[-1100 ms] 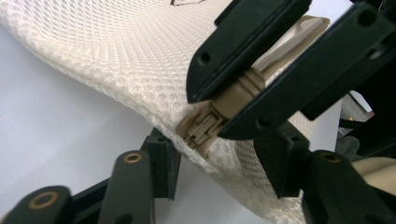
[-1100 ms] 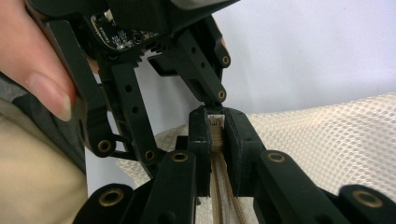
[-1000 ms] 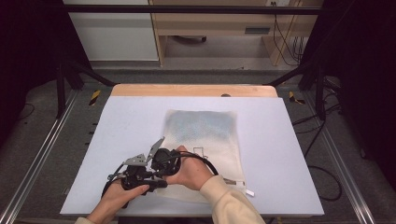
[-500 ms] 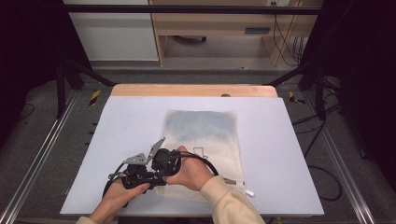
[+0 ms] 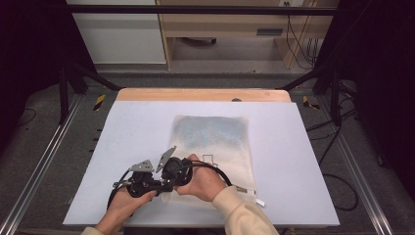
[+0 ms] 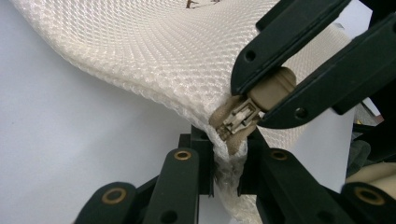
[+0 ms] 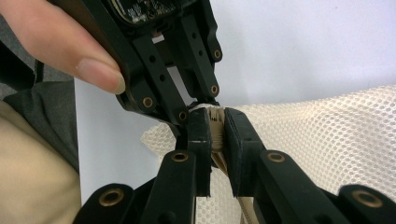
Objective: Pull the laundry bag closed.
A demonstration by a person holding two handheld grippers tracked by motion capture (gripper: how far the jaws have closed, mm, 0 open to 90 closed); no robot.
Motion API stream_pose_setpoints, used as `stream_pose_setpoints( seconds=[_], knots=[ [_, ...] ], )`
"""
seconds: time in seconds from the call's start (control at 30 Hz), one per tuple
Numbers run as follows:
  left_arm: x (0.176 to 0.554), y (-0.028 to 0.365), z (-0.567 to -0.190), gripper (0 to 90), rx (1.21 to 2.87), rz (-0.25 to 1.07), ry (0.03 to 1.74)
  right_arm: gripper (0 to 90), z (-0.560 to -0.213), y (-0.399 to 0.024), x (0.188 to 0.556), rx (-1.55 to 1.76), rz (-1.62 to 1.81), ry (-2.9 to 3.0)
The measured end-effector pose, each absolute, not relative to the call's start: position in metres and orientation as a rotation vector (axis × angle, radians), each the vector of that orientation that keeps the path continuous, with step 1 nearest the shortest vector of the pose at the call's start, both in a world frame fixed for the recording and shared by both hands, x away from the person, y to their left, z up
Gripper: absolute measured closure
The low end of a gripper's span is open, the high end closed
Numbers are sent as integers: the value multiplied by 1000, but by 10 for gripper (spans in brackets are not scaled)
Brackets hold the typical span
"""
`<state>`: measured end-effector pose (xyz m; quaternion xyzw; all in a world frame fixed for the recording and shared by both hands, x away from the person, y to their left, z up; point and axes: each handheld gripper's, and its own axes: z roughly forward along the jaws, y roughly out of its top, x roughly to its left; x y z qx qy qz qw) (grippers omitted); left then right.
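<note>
Left tool (image 6: 224,158) has just been closing and now pinches the near-left corner of the cream mesh bag (image 5: 215,142), which lies flat on the white worktop (image 5: 132,132). Right tool (image 7: 215,140) stands pressed together on the beige zipper pull (image 6: 268,88) at that same corner, touching the left one

High overhead view; two close claw views
</note>
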<state>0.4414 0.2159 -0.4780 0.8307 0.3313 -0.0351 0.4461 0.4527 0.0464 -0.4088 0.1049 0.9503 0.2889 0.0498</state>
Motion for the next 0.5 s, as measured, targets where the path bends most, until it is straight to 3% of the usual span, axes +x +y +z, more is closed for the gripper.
stream_pose_setpoints(
  seconds=[0.5],
  knots=[
    [441, 217, -476, 822, 2060, -86, 813, 822, -412, 39, 449, 285, 834, 2886]
  ],
)
